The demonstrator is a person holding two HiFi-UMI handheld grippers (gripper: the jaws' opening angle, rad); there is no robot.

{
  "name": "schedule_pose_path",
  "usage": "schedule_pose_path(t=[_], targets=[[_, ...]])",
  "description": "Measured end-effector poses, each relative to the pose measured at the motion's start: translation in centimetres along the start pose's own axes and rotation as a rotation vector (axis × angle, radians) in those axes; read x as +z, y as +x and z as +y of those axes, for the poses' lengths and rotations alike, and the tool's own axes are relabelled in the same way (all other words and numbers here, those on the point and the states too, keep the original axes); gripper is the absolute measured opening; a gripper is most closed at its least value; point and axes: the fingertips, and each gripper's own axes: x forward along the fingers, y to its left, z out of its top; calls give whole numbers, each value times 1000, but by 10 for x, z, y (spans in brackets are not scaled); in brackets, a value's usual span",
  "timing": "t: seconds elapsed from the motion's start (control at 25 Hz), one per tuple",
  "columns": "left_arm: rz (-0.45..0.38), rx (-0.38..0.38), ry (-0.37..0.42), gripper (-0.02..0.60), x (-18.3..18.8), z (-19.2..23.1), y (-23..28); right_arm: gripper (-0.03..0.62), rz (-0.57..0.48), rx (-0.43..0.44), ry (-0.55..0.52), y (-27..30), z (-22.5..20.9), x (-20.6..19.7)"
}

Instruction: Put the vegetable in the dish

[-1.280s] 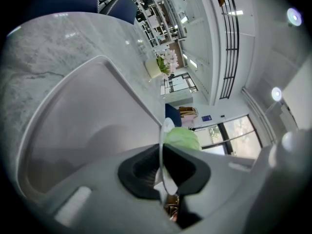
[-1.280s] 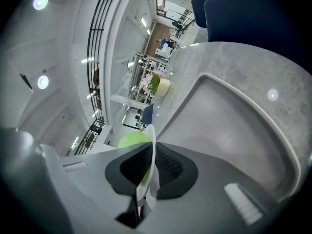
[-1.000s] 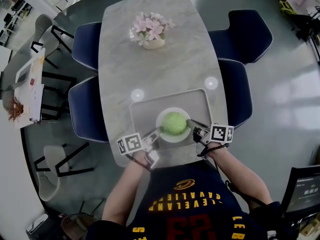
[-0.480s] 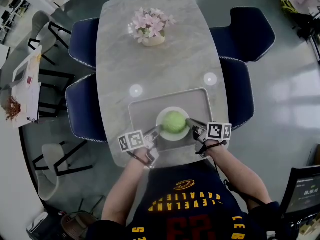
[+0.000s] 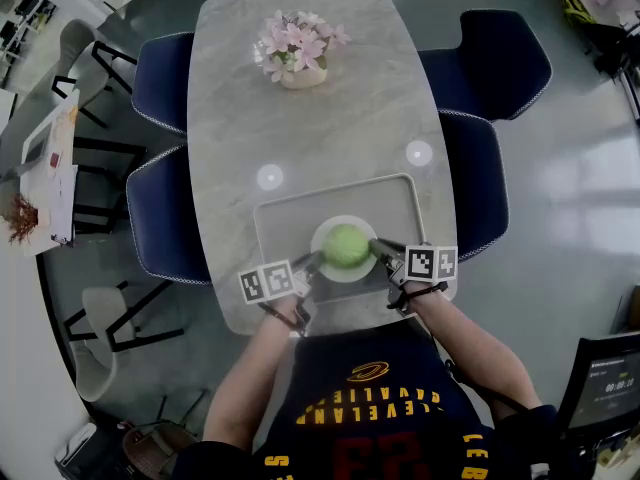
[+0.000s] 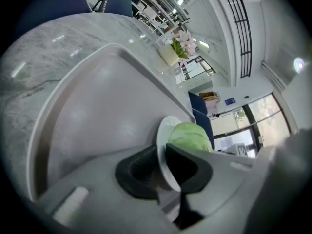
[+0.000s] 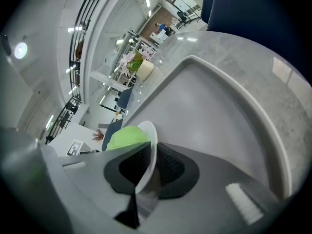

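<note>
A round green cabbage [image 5: 346,244] rests in a white dish [image 5: 328,267] at the near middle of a grey tray [image 5: 290,213]. My left gripper [image 5: 310,261] is shut on the dish's left rim. On the opposite rim my right gripper [image 5: 379,251] is shut too. The left gripper view has the dish's rim [image 6: 163,140] running edge-on between the jaws of the left gripper [image 6: 163,167], with the cabbage [image 6: 190,136] just beyond. In the right gripper view the dish [image 7: 148,140] stands between the jaws of the right gripper [image 7: 146,172], the cabbage [image 7: 126,136] behind it.
The tray lies on a long marble table [image 5: 300,118] near its front edge. A pot of pink flowers [image 5: 297,53] stands at the far end. Two small white discs [image 5: 270,177] [image 5: 419,153] lie beyond the tray. Dark blue chairs [image 5: 165,218] [image 5: 480,183] flank both sides.
Both grippers keep their hold on the dish and have drawn in very slightly. The head view has shifted a little; the dish and cabbage stay in the same spot on the tray.
</note>
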Motion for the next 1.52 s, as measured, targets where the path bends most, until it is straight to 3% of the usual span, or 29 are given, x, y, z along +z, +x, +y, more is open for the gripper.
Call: schedule_pose_path(t=[0.48,0.72,1.08,1.32,1.52], targets=[[2,146,128,58,-2,0,0,43,36,-69,-71,-1,-4,-2],[18,227,201,61,-3,1,1,43,89,-145,-180,-1,-5,-4],[-9,266,249,69,-7,-2,-5,63,108,-225,-300,-7,0,-5],[-50,367,356,67,-1,-2,-12,47,29,-255,-330,-15,-3,4],[-114,376,358,27,9,0,-25,28,-1,-234,-304,-20,-5,2]])
